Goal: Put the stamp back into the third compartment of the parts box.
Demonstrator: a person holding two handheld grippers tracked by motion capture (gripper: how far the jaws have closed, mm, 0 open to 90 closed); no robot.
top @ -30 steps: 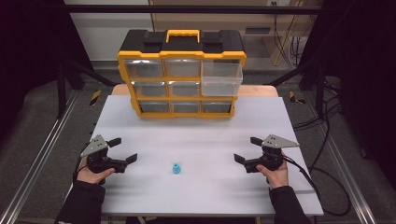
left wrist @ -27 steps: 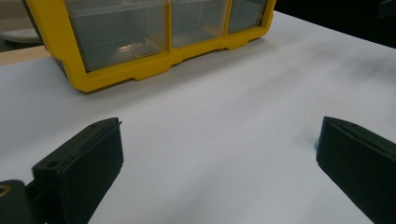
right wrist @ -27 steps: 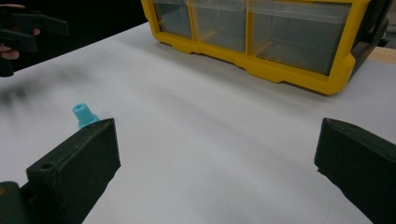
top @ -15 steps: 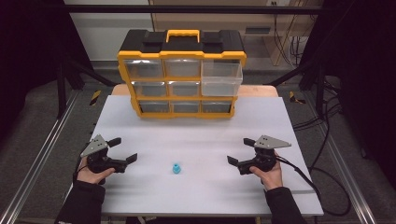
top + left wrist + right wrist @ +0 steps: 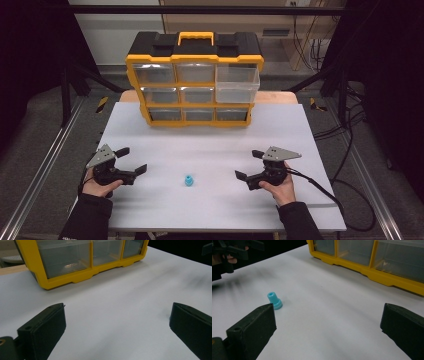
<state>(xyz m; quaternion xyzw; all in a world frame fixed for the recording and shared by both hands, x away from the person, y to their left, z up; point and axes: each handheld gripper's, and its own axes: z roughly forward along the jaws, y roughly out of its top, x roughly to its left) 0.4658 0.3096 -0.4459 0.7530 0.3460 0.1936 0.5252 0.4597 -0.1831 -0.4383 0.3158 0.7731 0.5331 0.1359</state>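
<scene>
A small blue plastic piece point(image 5: 188, 180) stands upright on the white table point(image 5: 210, 145), between my two grippers. My left gripper point(image 5: 132, 160) rests at the table's left, open and empty, a good way left of the piece. In the left gripper view its jaws point(image 5: 117, 315) are spread wide over bare table. My right gripper point(image 5: 249, 164) is open and empty to the right of the piece. In the right gripper view the blue piece point(image 5: 274, 300) sits just beyond the left jaw, outside the open gap point(image 5: 328, 315).
A yellow and black drawer organiser point(image 5: 195, 80) stands at the table's far edge, with its clear top-right drawer point(image 5: 237, 84) pulled out. Its lower drawers point(image 5: 65, 257) face the grippers. Cables point(image 5: 345, 200) trail off the right side.
My right gripper has slid left, closer to the blue piece. The left gripper and the piece have stayed put.
</scene>
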